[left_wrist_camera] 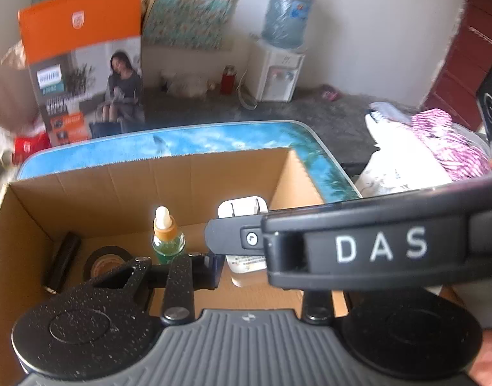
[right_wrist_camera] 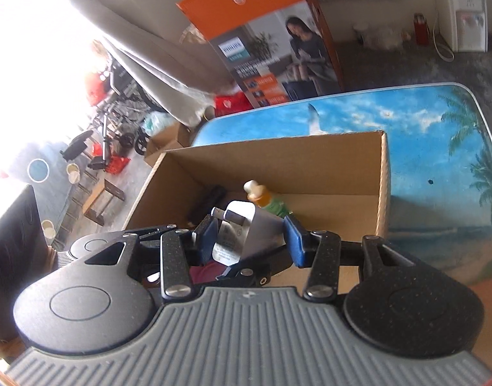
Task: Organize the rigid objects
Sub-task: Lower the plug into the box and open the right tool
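My right tool (right_wrist_camera: pixel 252 238) is clamped on the white charger (right_wrist_camera: pixel 262 228), held low in the middle of the frame over the open cardboard box (left_wrist_camera: pixel 85 193) on the desk (left_wrist_camera: pixel 214 138). My left tool (left_wrist_camera: pixel 246 270) has one pad against the same charger, but its other finger is hidden, so I cannot tell whether it grips. I think two crowded tools could twist the charger loose, or it could topple the upright dropper bottle (left_wrist_camera: pixel 167 238) just left of it

Orange appliance carton (left_wrist_camera: pixel 85 64), water dispenser (left_wrist_camera: pixel 279 74) — behind beach-print table (right_wrist_camera: pixel 439 148).
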`<state>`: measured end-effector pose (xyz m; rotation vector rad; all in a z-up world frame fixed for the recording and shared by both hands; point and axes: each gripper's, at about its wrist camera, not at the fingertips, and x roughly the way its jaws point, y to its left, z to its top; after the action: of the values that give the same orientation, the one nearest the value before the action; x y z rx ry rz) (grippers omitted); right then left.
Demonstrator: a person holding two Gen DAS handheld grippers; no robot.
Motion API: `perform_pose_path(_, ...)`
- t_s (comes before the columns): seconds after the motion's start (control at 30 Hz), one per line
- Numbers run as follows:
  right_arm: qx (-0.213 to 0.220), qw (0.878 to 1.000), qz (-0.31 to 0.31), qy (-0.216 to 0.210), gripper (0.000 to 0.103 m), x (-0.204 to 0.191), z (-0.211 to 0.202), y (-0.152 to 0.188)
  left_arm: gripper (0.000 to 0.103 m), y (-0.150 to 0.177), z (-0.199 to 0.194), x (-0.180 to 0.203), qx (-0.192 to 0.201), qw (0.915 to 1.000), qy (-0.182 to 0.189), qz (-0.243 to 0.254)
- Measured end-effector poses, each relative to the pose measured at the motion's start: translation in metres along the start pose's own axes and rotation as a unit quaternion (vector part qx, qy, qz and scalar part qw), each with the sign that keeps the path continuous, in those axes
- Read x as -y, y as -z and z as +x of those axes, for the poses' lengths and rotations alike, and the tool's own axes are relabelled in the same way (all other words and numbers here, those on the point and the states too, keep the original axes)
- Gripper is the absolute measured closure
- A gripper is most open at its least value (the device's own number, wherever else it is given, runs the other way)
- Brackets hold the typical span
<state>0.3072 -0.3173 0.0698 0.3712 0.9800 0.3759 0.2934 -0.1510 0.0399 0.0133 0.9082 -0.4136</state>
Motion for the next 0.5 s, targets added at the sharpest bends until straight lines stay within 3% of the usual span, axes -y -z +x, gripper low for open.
perform_pose_path(0.17, -0.029, 1.000, 0.005, 0.010, 0.060, 0.018, 0.035, -0.017, 0.070, -0.010, 0.032, -0.018, -0.036, 0.9988, 0.009, -0.033)
perform_pose_path(0.5, -0.051, 0.995, -0.057, 0.060, 0.063, 0.007, 0.055, -0.026, 0.070, -0.013, 0.051, -0.028, -0.058, 0.9964, 0.029, -0.055)
